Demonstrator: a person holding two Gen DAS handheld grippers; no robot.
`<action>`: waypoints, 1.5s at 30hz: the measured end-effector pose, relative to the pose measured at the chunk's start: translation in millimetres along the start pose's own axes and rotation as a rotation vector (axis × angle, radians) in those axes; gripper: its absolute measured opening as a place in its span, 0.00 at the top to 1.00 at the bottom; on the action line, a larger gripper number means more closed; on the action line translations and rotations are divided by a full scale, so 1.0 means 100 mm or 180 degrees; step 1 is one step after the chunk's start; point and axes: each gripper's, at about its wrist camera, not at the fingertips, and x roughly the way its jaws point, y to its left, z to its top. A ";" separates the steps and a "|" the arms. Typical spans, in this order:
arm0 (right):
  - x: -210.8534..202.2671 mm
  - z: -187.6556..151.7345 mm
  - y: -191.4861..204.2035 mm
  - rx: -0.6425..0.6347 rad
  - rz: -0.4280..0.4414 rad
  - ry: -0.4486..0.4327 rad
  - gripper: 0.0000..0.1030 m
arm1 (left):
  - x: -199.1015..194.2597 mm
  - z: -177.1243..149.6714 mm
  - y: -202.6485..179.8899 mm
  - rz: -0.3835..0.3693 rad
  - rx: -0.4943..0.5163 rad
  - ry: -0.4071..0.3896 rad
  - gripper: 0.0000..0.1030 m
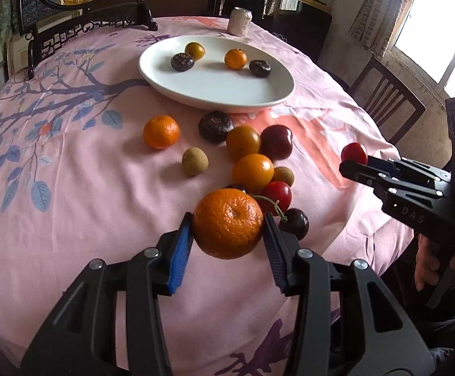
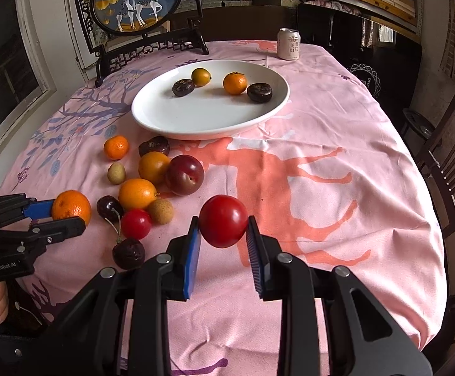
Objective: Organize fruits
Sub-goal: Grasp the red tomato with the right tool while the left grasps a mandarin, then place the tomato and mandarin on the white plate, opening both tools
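My left gripper (image 1: 227, 224) is shut on a mandarin (image 1: 227, 222) and holds it above the pink tablecloth; it also shows in the right wrist view (image 2: 70, 208). My right gripper (image 2: 223, 227) is shut on a red cherry tomato (image 2: 223, 225), also seen in the left wrist view (image 1: 354, 153). A white plate (image 1: 215, 89) at the back holds two dark fruits, a small mandarin (image 1: 235, 59) and a yellow fruit (image 1: 195, 50). Several loose fruits lie between plate and grippers: a mandarin (image 1: 161, 132), a plum (image 1: 276, 142), oranges, longans, cherries.
A drink can (image 1: 240, 21) stands behind the plate. A framed deer screen (image 2: 136, 0) stands on the table's far left. Wooden chairs (image 1: 387, 100) stand along the right side. The table edge curves near both grippers.
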 end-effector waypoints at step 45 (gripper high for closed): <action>0.06 0.71 0.23 -0.0320 -0.0114 -0.0214 0.44 | -0.04 1.03 0.40 0.0468 -0.0402 -0.0433 0.35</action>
